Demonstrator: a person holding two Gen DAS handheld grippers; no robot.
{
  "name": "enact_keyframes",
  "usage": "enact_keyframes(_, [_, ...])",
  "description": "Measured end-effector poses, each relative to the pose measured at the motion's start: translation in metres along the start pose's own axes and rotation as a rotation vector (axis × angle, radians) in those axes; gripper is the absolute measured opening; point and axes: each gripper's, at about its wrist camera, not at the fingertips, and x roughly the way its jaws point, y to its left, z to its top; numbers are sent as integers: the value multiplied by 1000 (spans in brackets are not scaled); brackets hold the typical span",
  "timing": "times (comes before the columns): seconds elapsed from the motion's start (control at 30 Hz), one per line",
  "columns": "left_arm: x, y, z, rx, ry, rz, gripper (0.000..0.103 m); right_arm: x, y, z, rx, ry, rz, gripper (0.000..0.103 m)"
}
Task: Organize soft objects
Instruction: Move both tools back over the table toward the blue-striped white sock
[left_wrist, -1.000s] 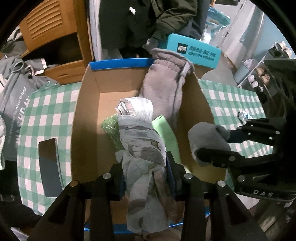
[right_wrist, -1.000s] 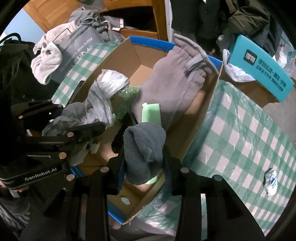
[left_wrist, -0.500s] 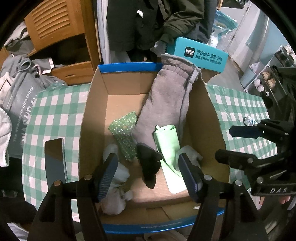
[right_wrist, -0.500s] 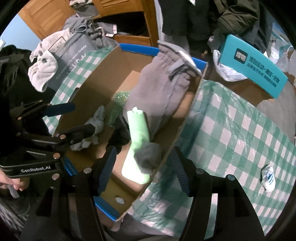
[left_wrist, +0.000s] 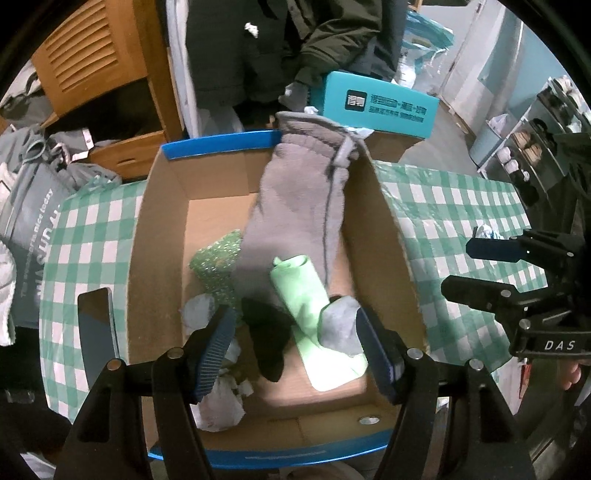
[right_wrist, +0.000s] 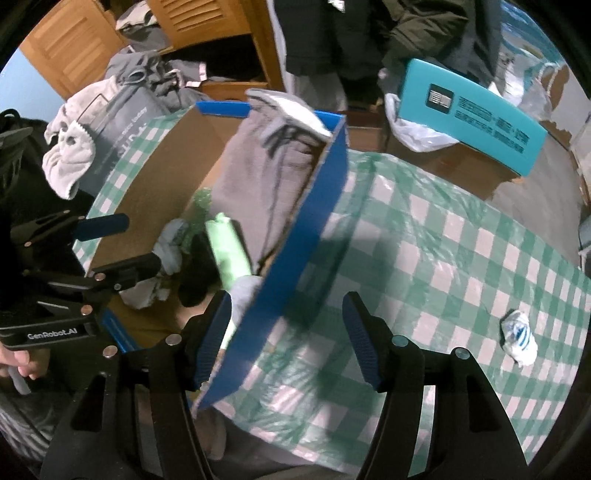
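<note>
Left tool (left_wrist: 293, 332): apart, empty, over box (left_wrist: 384, 221).
Right tool (right_wrist: 286, 336): apart, empty, straddling box wall.
Next: swing right toward sock (right_wrist: 519, 341) on surface (right_wrist: 443, 240), grip mid-bundle.

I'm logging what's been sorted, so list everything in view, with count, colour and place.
cardboard box: 1, brown with blue edges, on the table
long fleece garment: 1, grey, draped over the box's far rim
rolled cloth: 1, light green, inside the box
sock: 1, grey, on the green cloth
dark cloth: 1, black, box middle
scrubby cloth: 1, sparkly green, in the box
crumpled cloth: 1, pale grey, near left corner of the box
tablecloth: 1, green-white check
small bundle: 1, white and blue, on the tablecloth
teal box: 1, behind the table
left tool: open, over the box
right tool: open, straddling the box's wall
</note>
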Motion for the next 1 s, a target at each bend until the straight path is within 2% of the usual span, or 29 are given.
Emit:
enact_keyframes(0.77, [14, -103, 18, 176, 32, -23, 73, -33, -112, -52, 173, -43, -91, 65])
enact_keyframes(1.0, [26, -129, 23, 196, 55, -43, 73, -42, -140, -68, 212, -53, -108, 65])
